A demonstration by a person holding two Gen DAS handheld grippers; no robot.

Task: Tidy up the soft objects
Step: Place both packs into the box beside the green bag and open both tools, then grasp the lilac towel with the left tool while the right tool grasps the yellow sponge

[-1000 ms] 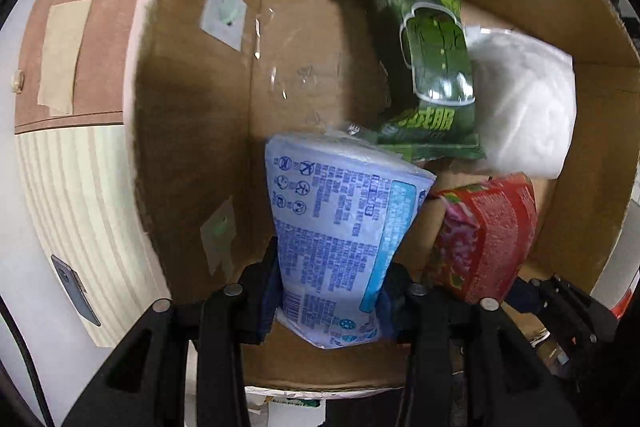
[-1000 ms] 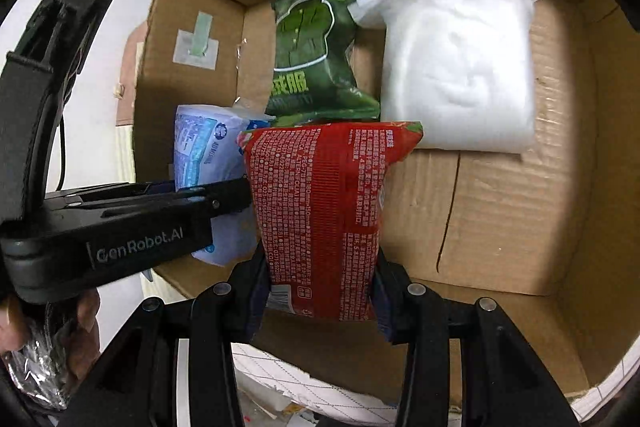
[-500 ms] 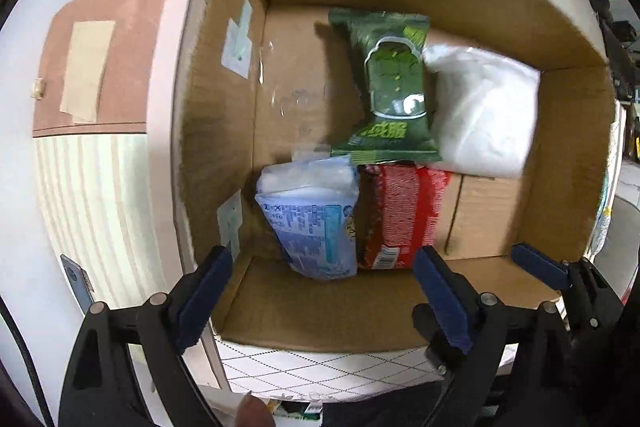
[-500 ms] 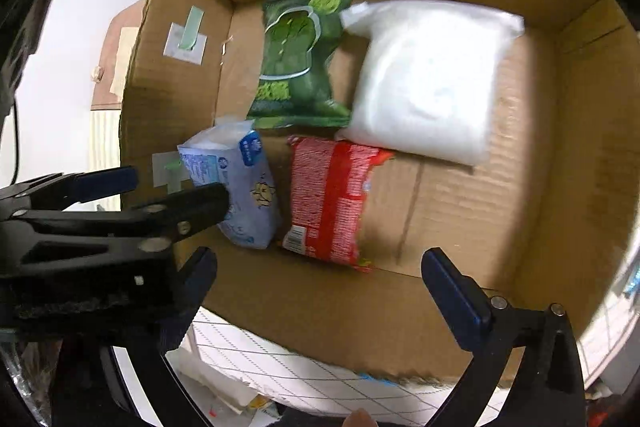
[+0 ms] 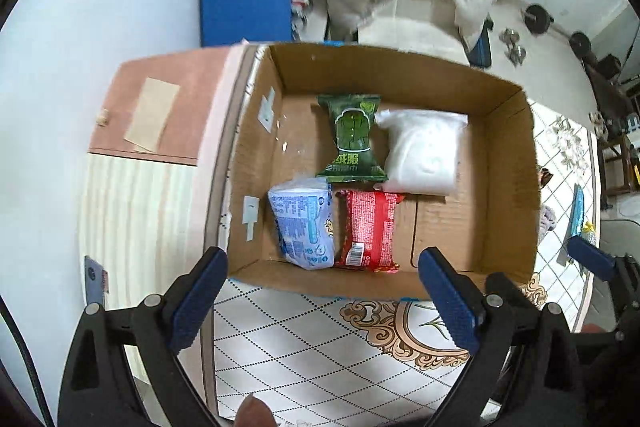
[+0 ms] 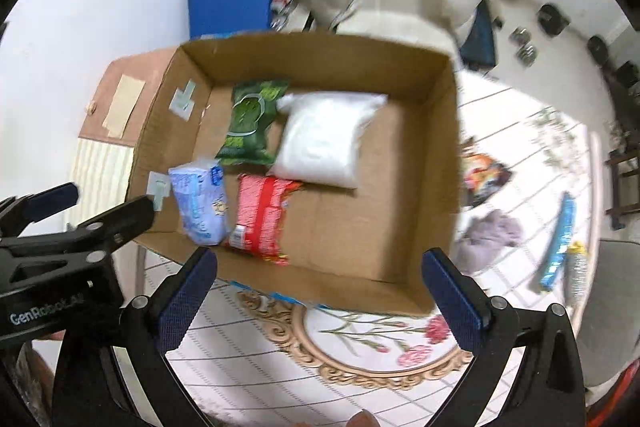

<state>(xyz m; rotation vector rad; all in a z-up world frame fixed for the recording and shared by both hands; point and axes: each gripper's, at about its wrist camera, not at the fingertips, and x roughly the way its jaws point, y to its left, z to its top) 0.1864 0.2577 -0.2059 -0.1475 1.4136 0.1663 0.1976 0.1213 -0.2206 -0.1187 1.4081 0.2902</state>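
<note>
Cardboard box (image 5: pixel 508 187) sits open on the patterned tabletop (image 5: pixel 304 339), and all four soft packs are lying flat on its floor. Going left to right: the left gripper (image 5: pixel 326 301) hovers just outside the near wall of the box, its blue-padded fingers (image 5: pixel 198 297) spread wide with nothing between them. Inside, the blue-and-white pack (image 5: pixel 304 227) is at the near left, touching the red pack (image 5: pixel 368 231) right beside it. Behind those two, the green pack (image 5: pixel 354 139) lies along the back half, its near end overlapping the red one a bit, and the white pillowy bag (image 5: pixel 420 151) is pressed up against the green pack's right side. The right half of the box floor is just bare cardboard.

Further right, the right gripper (image 6: pixel 320 297) hangs over the near edge too, fingers (image 6: pixel 452 301) wide apart and holding nothing. On the tabletop past the box's right wall there's a crumpled grey cloth (image 6: pixel 492 233), a colourful packet (image 6: pixel 486 173) and a long blue packet (image 6: pixel 558 239); that view is blurry so I can't say more about them.
</note>
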